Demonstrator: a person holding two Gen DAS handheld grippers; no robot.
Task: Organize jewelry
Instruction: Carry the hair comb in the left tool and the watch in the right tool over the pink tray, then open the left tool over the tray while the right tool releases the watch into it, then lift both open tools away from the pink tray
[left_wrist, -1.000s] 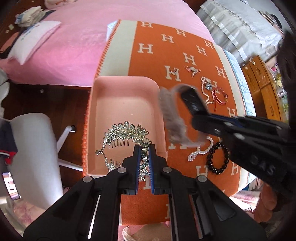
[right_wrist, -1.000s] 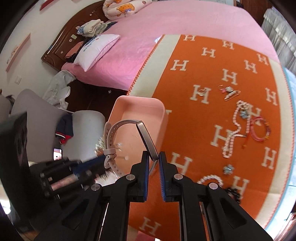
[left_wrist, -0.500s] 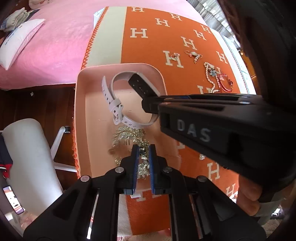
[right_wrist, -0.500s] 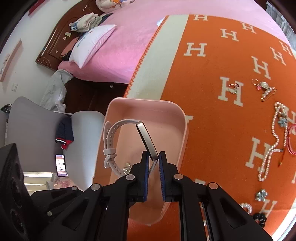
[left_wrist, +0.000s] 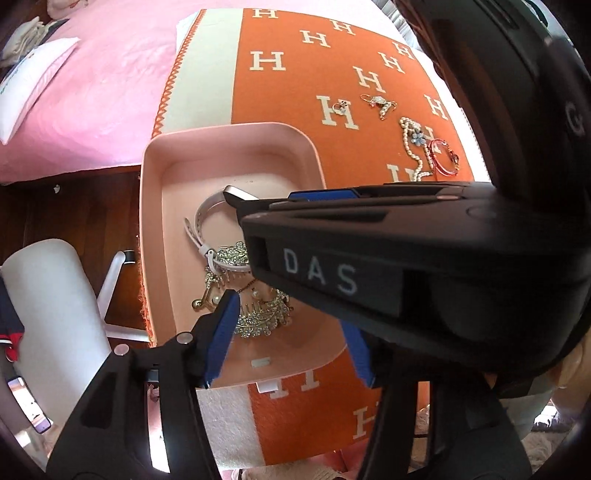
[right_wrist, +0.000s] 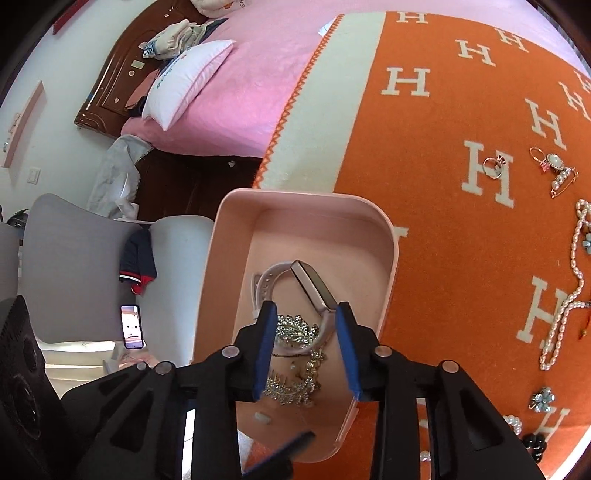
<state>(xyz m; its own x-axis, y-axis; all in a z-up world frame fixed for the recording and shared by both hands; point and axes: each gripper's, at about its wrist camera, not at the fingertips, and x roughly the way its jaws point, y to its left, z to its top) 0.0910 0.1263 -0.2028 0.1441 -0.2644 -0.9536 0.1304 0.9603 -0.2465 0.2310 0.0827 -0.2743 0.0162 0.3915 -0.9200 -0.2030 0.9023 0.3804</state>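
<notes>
Releasing into pink tray (right_wrist: 388, 236): your right gripper (right_wrist: 304, 314) jaws opening, watch (right_wrist: 314, 288) lying loose between them; left gripper (left_wrist: 291, 314) opening above crystal hair comb (left_wrist: 258, 317). Left on orange blanket (right_wrist: 443, 147): ring (right_wrist: 493, 166), brooch (right_wrist: 556, 168), pearl necklace (right_wrist: 570, 302), bracelets.

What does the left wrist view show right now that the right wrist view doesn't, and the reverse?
Only the left wrist view: the right tool's black body with DAS lettering, hiding part of the tray, and the red cord bracelet.

Only the right wrist view: the whole smartwatch face, the flower charm, black bead bracelet, phone and bed headboard.

Both: the pink tray holding the white smartwatch and rhinestone hair comb, with the ring, brooch and pearl necklace on the orange blanket. Both tools' jaws are opening, gripping nothing.
</notes>
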